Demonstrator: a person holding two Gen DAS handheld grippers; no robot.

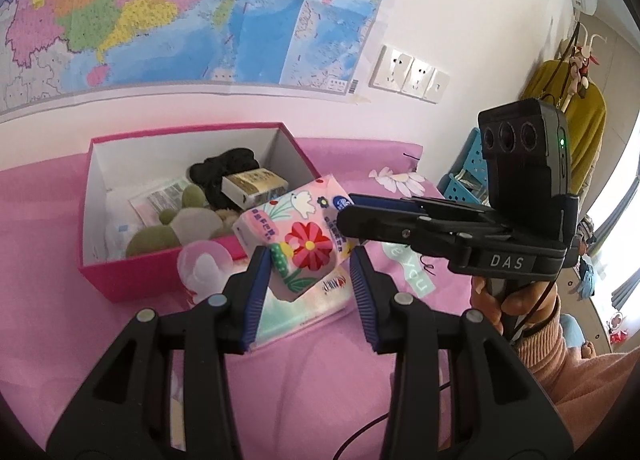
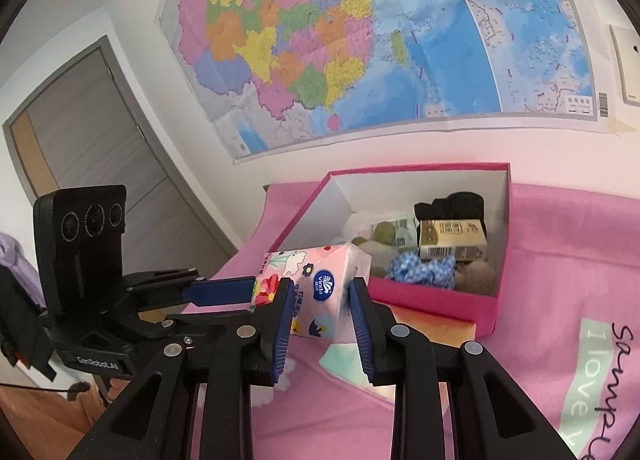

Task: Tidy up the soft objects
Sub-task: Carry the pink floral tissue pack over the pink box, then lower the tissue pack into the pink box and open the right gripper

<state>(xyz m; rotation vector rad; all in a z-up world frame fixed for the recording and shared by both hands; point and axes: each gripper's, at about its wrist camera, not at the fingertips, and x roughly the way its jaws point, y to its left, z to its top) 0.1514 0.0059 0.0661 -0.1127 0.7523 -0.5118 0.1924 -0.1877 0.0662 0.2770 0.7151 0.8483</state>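
Soft plastic wrapped the tissue pack [image 2: 316, 292], pink with flowers, held aloft just in front of the pink box [image 2: 496, 310]. The right gripper [image 2: 318, 310] had its jaws clenched on one end of the pack. From the other side, the left gripper [image 1: 308, 280] stood with the pack's flowered end between its jaws; one pad seemed to touch the wrap and the other stood apart, so those jaws looked released.

The pack could slip or twist, I judged, since it hung from one end and the wrap gives under pressure. If the left jaws closed off-centre, they might crush a corner or tug it loose.

Beyond the jaws, the box already held a black cloth [image 2: 450, 202], a small carton [image 2: 452, 240], a blue checked scrunchie [image 2: 424, 270] and green plush [image 1: 152, 238]. Under the left jaws lay another tissue pack [image 1: 300, 310] on the pink bedcover [image 2: 560, 260].
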